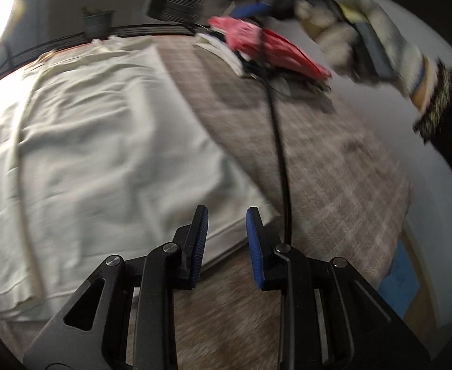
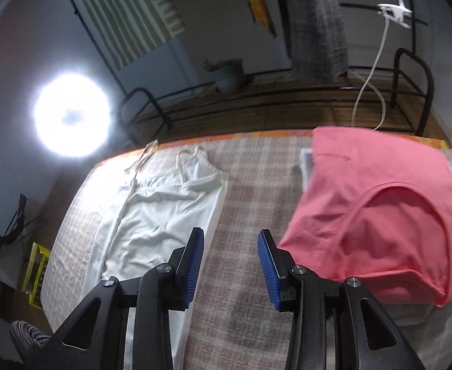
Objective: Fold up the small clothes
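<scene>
A white strappy top [image 2: 161,212] lies flat on the checked bedcover [image 2: 250,169], straps toward the far edge. It fills the left of the left wrist view [image 1: 102,154]. My left gripper [image 1: 227,215] is open and empty above the top's near right corner. My right gripper [image 2: 230,237] is open and empty over the bare cover between the white top and a folded pink garment [image 2: 386,212] on a pile at the right. The pink pile [image 1: 269,46] also shows far off in the left wrist view, with the gloved hand [image 1: 364,30] holding the right gripper above it.
A black cable [image 1: 283,160] runs across the cover. A bright ring lamp [image 2: 71,114] stands left. A black metal rack [image 2: 287,104] with a potted plant [image 2: 229,74] and a white cord [image 2: 370,71] lies beyond the bed. Yellow crate [image 2: 36,274] on the floor, left.
</scene>
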`<action>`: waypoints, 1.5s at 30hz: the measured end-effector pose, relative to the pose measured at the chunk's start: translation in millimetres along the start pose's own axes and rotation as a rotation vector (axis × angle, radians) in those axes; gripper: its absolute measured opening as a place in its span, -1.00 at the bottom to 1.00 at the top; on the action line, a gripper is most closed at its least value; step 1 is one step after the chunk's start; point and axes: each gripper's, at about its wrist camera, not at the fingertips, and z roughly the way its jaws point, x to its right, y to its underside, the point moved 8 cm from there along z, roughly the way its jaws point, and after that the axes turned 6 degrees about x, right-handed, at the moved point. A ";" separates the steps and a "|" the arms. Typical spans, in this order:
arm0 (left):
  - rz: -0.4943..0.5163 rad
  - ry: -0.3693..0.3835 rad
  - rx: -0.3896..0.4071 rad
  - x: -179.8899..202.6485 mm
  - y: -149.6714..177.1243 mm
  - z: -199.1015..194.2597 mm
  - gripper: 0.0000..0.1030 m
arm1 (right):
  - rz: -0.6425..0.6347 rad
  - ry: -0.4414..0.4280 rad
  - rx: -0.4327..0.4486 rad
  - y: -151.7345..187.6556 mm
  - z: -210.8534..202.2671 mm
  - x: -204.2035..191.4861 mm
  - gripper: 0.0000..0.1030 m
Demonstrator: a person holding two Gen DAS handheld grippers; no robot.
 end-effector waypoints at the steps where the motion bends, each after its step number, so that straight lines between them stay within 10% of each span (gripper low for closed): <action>1: 0.017 -0.003 -0.014 5.0 1.0 5.7 -0.53 | -0.007 -0.005 -0.011 1.8 5.6 -2.5 -0.25; 17: 0.080 -0.046 -0.050 23.4 -2.5 27.5 -0.17 | -0.023 0.001 -0.135 -2.1 108.8 -17.8 -0.25; 24: 0.047 -0.064 -0.040 14.6 -7.4 30.5 -0.90 | -0.024 0.067 -0.171 -7.2 151.6 -18.4 -0.27; 32: -0.104 -0.002 -0.015 -3.8 -12.1 17.0 -0.93 | -0.029 0.099 -0.179 -15.6 167.1 -20.0 -0.97; 45: -0.270 -0.002 0.085 -46.7 -18.8 -37.8 -0.93 | -0.101 0.108 -0.150 -45.1 149.9 -79.1 -1.00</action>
